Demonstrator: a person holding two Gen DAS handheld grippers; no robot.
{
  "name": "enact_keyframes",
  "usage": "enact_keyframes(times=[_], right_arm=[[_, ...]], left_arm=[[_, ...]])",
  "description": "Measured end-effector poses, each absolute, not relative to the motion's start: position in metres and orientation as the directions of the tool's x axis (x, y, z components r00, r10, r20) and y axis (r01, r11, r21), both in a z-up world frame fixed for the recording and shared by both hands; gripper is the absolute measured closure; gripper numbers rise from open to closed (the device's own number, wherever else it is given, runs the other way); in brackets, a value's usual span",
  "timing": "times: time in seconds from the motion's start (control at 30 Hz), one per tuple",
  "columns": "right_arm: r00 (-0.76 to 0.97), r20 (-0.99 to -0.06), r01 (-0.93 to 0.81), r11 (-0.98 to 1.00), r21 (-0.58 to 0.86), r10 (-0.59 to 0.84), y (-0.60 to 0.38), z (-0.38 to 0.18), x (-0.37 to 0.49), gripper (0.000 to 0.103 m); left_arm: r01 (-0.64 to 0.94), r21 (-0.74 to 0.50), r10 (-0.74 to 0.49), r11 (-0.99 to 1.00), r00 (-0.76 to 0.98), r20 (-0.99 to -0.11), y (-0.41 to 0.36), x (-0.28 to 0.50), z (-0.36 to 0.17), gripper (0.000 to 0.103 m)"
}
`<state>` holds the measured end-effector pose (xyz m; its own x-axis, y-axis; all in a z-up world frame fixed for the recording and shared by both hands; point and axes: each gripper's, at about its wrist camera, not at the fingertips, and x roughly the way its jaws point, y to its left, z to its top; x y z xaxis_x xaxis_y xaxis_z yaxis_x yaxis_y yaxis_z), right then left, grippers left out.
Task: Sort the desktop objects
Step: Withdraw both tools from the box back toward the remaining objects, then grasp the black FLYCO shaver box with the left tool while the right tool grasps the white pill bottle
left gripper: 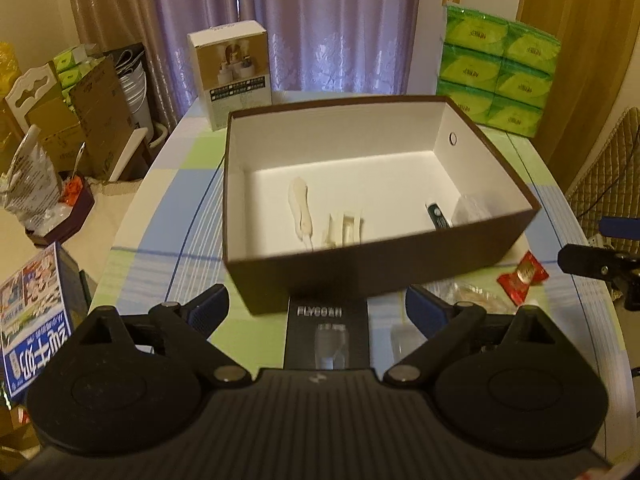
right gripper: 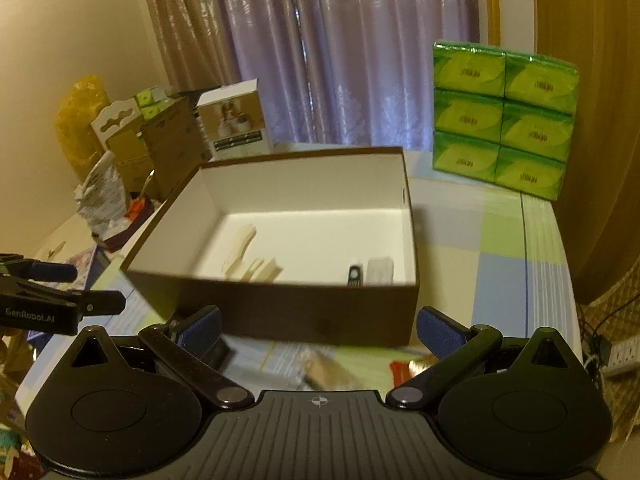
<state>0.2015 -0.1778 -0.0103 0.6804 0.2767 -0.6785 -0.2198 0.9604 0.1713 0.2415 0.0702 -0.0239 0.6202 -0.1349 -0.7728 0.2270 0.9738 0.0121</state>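
Through the left wrist view, my left tool (left gripper: 316,308) is hovering spread wide and empty over a black FLYCO box (left gripper: 327,334) lying against the brown box (left gripper: 360,268). The brown box is holding a cream piece (left gripper: 301,209), a pale block (left gripper: 345,231), a dark stick (left gripper: 437,216) and something clear, half hidden. A red packet (left gripper: 522,277) is lying outside.

Through the right wrist view, my right tool (right gripper: 318,330) is gaping wide too, holding nothing; wrappers (right gripper: 332,370) on the tabletop (right gripper: 500,248) are blurring beneath it.

Both grippers, left gripper (left gripper: 316,312) and right gripper (right gripper: 318,330), are matte black plastic with blue ribbed pads (right gripper: 200,330), silver pivot screws, ribbed housing; white "GenRobot.AI" lettering on one.
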Motion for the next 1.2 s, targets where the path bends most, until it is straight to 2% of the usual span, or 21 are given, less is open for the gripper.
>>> enact_keyframes(times=[0.6, 1.2], right_arm=[[0.591, -0.752, -0.237, 0.954, 0.185, 0.293, -0.184, -0.042, 0.134, 0.002], [0.589, -0.775, -0.12, 0.973, 0.197, 0.23, -0.213, -0.076, 0.137, 0.002]], left_arm=[[0.206, -0.014, -0.127, 0.979, 0.546, -0.828, 0.066, 0.168, -0.05, 0.01], [0.194, -0.007, -0.11, 0.981, 0.526, -0.843, 0.064, 0.176, -0.072, 0.01]])
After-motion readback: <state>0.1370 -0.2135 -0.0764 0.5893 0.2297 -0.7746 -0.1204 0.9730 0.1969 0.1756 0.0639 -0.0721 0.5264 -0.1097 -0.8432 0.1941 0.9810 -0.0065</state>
